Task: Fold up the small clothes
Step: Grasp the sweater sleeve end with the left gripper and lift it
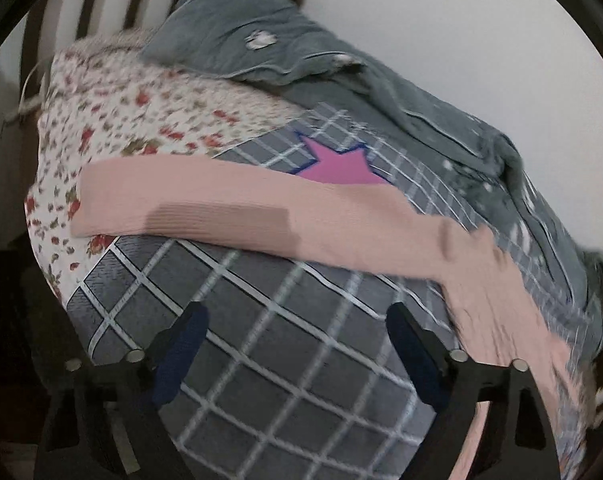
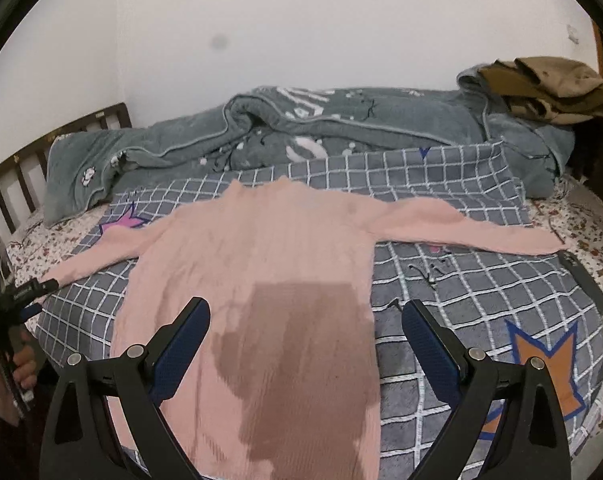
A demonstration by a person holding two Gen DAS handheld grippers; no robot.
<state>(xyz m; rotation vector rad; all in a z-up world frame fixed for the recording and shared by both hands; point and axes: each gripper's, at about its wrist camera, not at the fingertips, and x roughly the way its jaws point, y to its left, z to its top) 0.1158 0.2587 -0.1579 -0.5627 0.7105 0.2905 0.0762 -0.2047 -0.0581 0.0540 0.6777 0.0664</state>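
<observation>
- Pink sweater (image 2: 253, 248) was spread flat on the bed (image 2: 481, 280), unfolded.
- Left gripper (image 1: 297, 332) and right gripper (image 2: 305, 328) were held wide, empty.
- A sleeve ahead of the left gripper likely needed grasping next.

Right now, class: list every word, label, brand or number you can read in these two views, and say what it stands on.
None can be read.
Grey quilt: large white markings, folded over, unreadable.
Left tool: small white label, too small to read.
Pink sweater: no print.

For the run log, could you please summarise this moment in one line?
pink sweater: flat on bed, unfolded | left tongs: open | right tongs: open, empty
</observation>
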